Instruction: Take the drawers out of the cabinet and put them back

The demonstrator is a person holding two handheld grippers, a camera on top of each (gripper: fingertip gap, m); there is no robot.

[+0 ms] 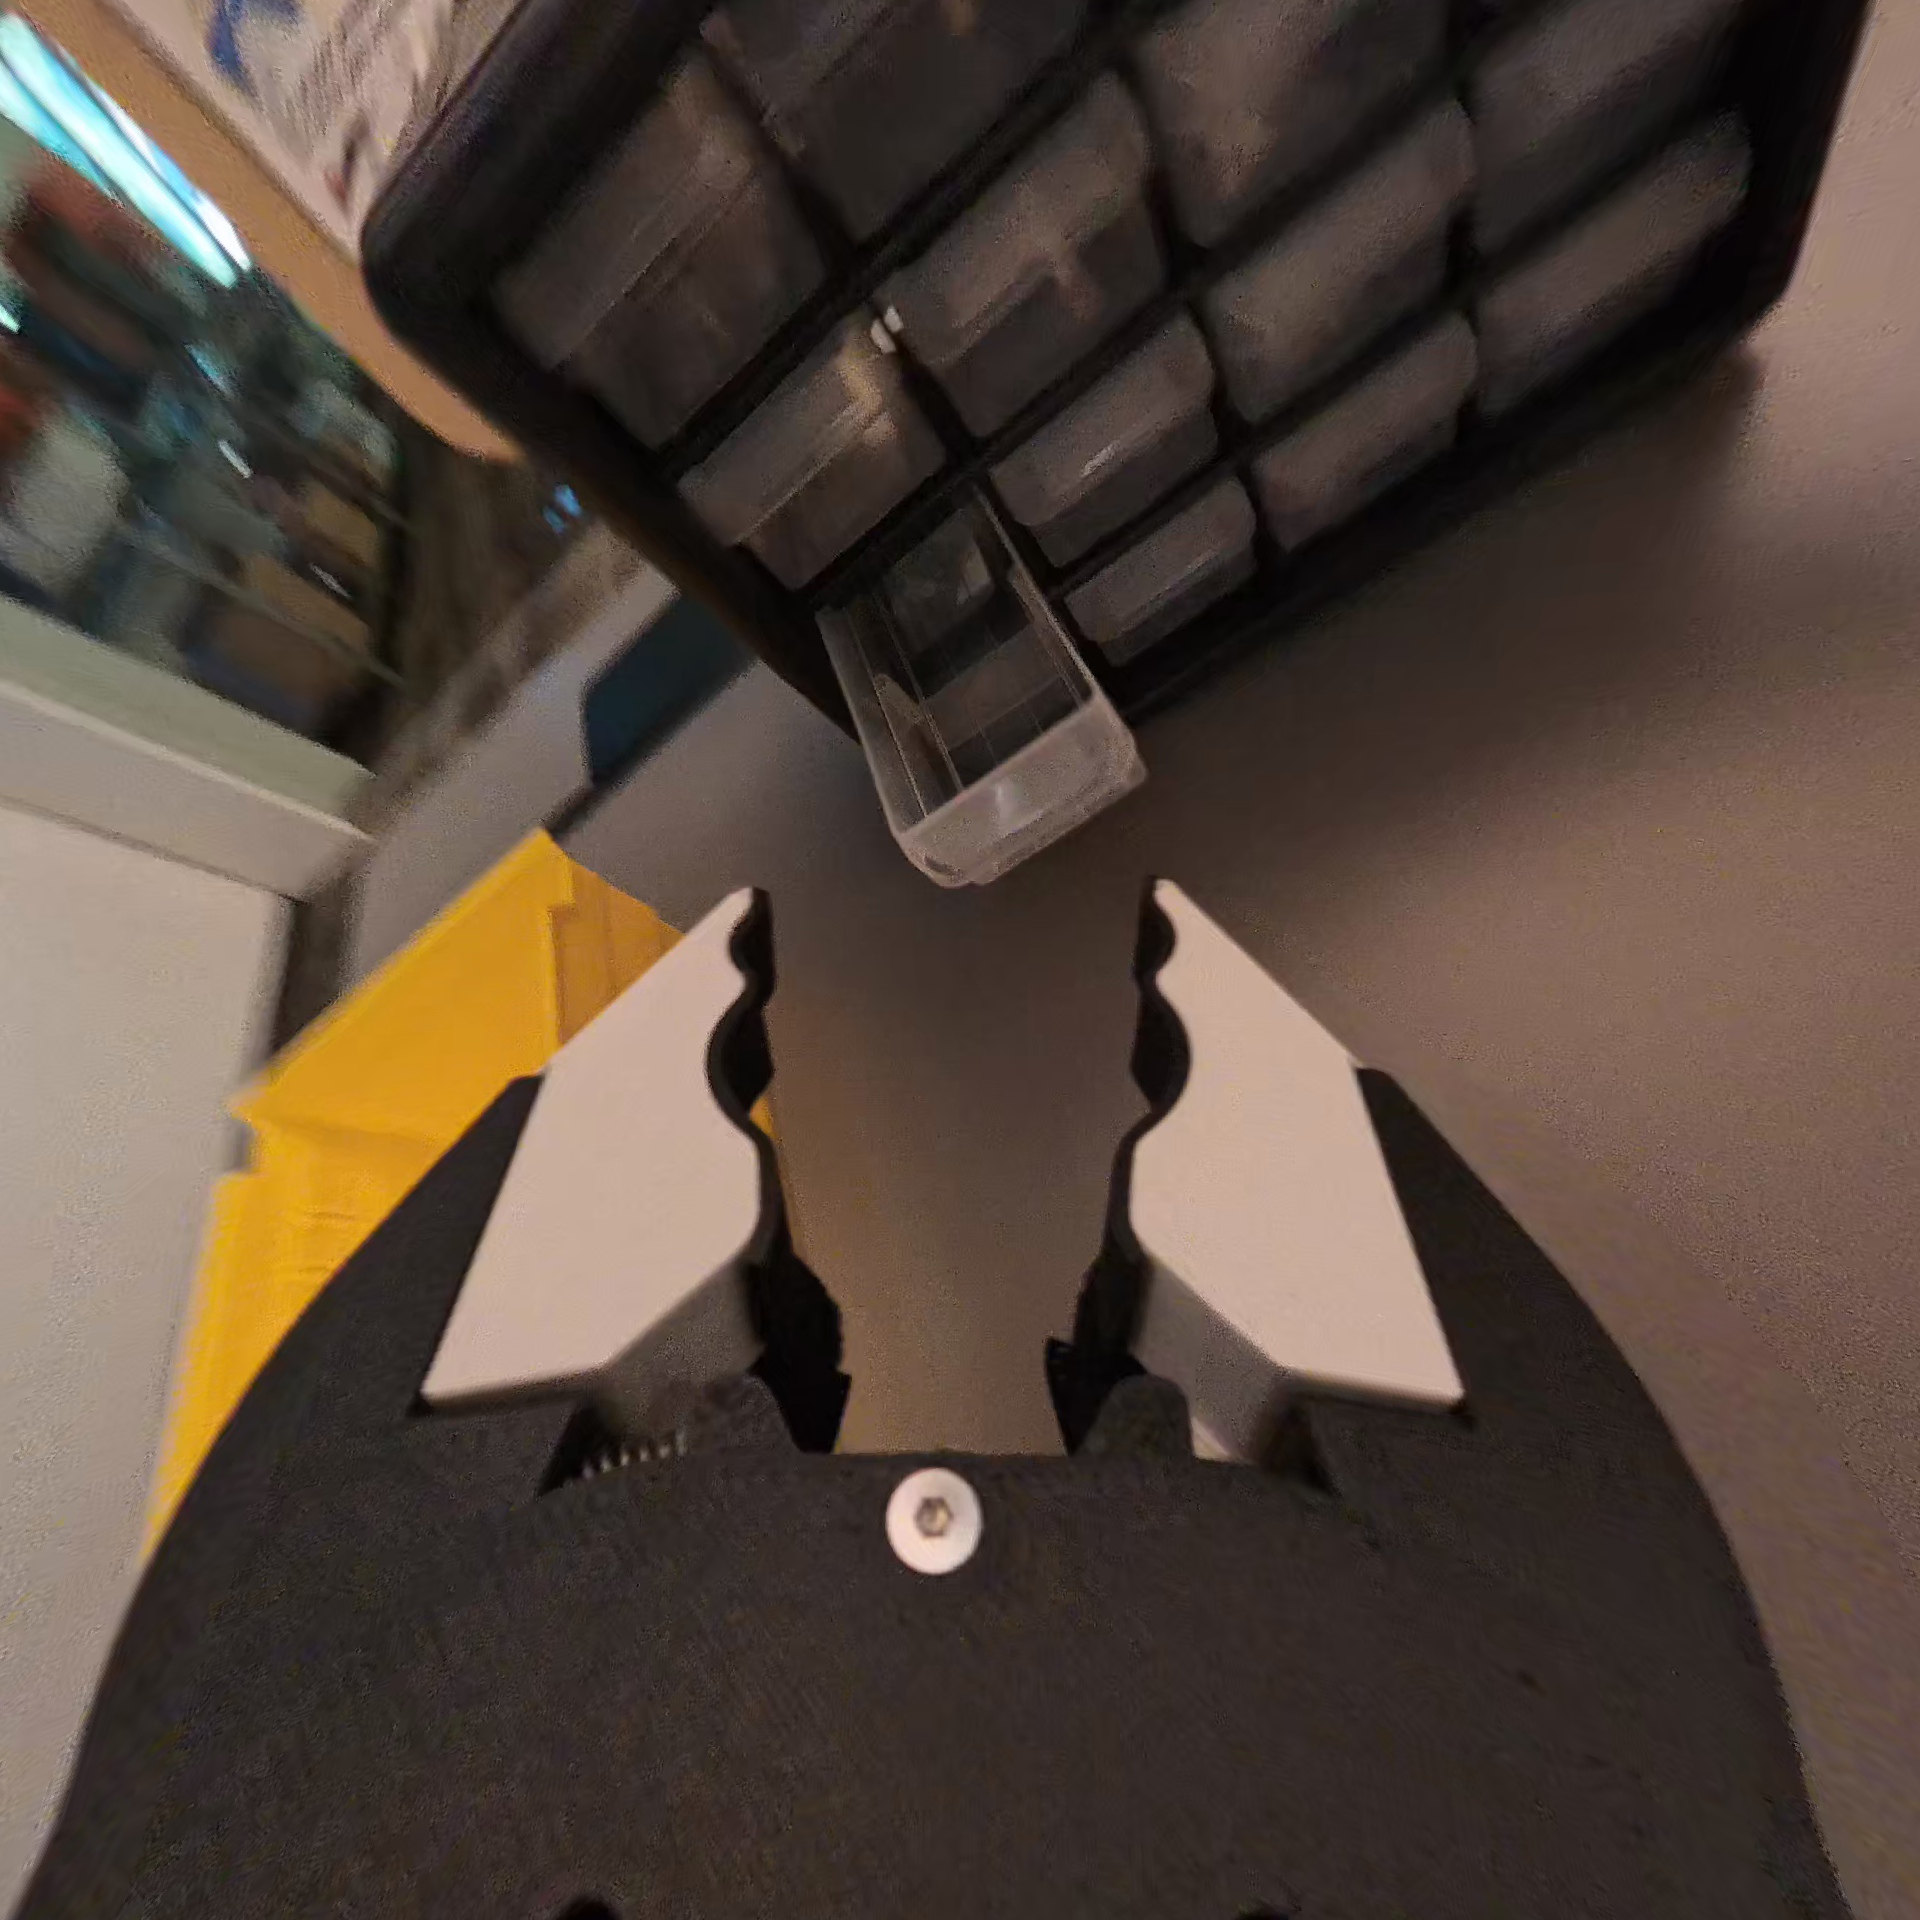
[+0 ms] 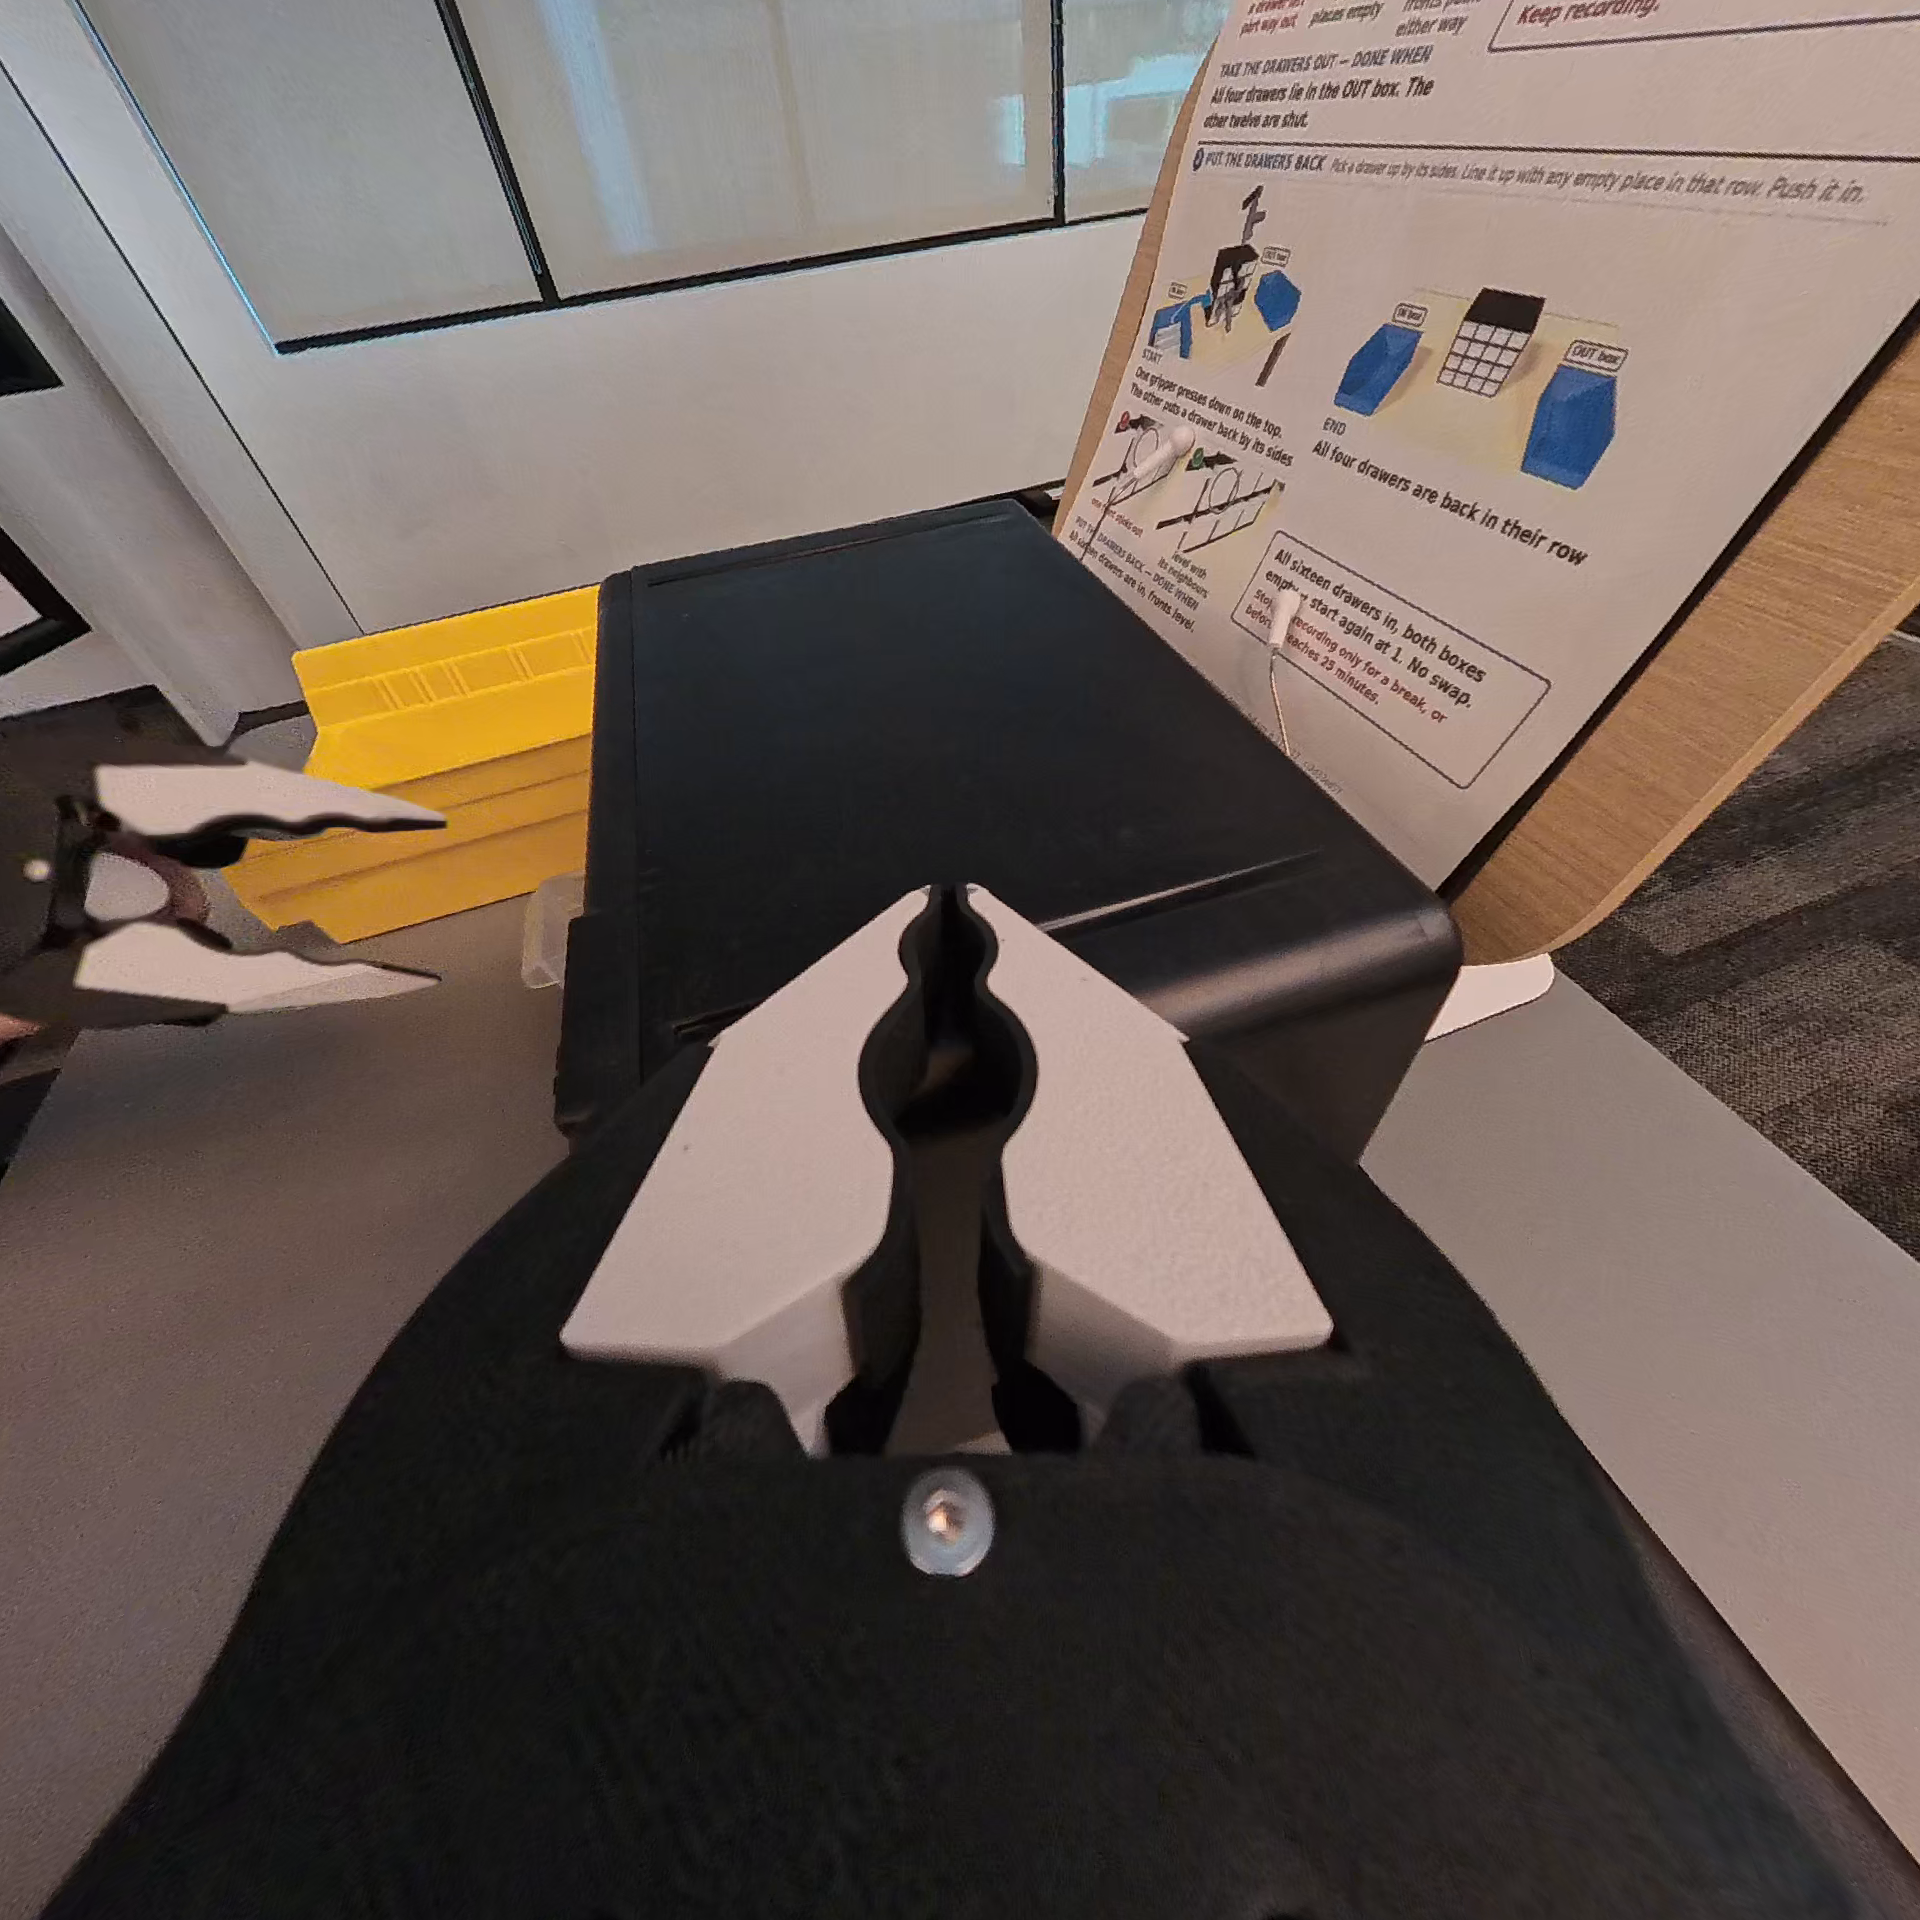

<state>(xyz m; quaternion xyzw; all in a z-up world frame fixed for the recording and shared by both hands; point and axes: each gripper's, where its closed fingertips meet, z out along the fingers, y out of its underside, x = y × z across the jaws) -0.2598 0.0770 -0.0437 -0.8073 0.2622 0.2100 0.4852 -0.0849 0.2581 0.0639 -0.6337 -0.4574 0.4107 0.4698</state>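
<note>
A grey counter (image 2: 260, 1299) stands before a white wall with frosted glass panels. On it sits the black cabinet (image 2: 935, 748), its front a grid of smoky clear drawers. One clear drawer (image 1: 977, 707) at the bottom corner of that grid sticks partway out; the others look shut. The left claw (image 1: 956, 914) faces this drawer, its jaws spread wide with nothing between them, the tips just short of the drawer's front. The right claw (image 2: 948, 896) is over the near edge of the cabinet's top, its jaws pressed together and empty. Beside the cabinet is a yellow bin (image 2: 447, 748), and behind it leans a printed instruction board (image 2: 1507, 364) on a wooden panel.
</note>
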